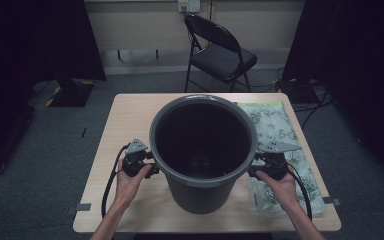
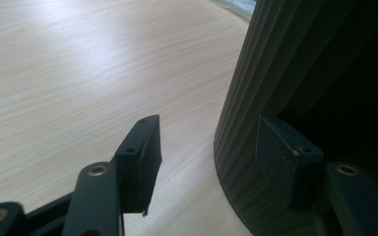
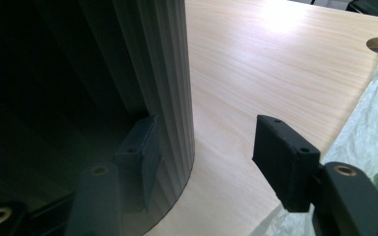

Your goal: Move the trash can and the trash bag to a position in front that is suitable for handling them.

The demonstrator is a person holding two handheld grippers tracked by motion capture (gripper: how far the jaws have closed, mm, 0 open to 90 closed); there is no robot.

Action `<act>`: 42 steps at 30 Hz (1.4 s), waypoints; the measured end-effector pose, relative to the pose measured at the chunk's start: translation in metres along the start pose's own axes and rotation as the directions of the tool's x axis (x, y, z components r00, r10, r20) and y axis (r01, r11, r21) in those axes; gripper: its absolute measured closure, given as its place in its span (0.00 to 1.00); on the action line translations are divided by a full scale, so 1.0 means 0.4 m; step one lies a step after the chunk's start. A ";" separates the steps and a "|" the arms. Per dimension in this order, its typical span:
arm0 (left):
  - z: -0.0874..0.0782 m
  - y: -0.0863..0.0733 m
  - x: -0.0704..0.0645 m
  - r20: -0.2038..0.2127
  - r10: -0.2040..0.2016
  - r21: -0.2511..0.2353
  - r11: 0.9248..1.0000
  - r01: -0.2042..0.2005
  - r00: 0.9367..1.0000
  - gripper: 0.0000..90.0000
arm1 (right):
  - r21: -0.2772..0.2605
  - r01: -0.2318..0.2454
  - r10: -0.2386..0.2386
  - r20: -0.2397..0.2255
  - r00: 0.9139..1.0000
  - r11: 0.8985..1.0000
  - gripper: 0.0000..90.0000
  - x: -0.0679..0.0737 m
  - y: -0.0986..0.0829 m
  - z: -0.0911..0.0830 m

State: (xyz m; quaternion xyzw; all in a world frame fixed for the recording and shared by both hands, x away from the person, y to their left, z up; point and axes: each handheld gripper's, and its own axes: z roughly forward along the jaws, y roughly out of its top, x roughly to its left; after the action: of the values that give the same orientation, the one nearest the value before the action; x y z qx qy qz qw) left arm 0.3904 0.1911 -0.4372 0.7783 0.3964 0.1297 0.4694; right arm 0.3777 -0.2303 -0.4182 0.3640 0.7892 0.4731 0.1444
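Spread black jaws of both the left gripper [image 2: 204,162] and right gripper [image 3: 204,162] are flanking the light, stiff, ribbed grey plastic bin [image 1: 202,150], likeliest gripped at its thin rim.

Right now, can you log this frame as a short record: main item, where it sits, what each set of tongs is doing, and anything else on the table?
main item: grey ribbed bin, upright, looks empty
where: middle of the wooden table
left tongs: open, at the bin's left wall under the rim, one jaw by the ribs
right tongs: open, at the bin's right wall, one jaw against the ribs
grip: neither closed on the bin
also on table: green-printed plastic bag, flat, right of the bin
behind table: folding chair
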 end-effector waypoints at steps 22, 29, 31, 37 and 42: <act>-0.060 0.031 0.040 0.040 0.002 -0.022 1.000 -0.001 0.999 0.28 | 0.160 -0.052 0.024 0.177 0.984 0.986 0.59 -0.113 -0.173 -0.008; -0.115 0.070 0.045 0.122 0.032 -0.053 0.998 -0.025 0.992 0.41 | 0.211 -0.017 -0.013 0.144 0.990 0.977 0.57 -0.084 -0.194 0.016; -0.128 0.081 0.049 0.135 0.037 -0.072 0.997 -0.027 0.990 0.41 | 0.210 -0.001 -0.029 0.140 0.990 0.978 0.57 -0.075 -0.194 0.022; -0.140 0.116 0.047 0.158 0.063 -0.073 0.996 -0.052 0.985 0.40 | 0.223 0.026 -0.051 0.106 0.993 0.975 0.58 -0.042 -0.188 0.036; -0.155 0.145 0.055 0.159 0.071 -0.094 0.994 -0.056 0.985 0.39 | 0.192 0.036 -0.061 0.127 0.990 0.981 0.63 -0.044 -0.174 0.023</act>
State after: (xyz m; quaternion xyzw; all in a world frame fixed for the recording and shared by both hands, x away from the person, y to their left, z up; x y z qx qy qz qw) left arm 0.3980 0.2318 -0.3600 0.7769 0.3256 0.0984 0.5299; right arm 0.3648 -0.2571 -0.4842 0.3871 0.8279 0.3672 0.1728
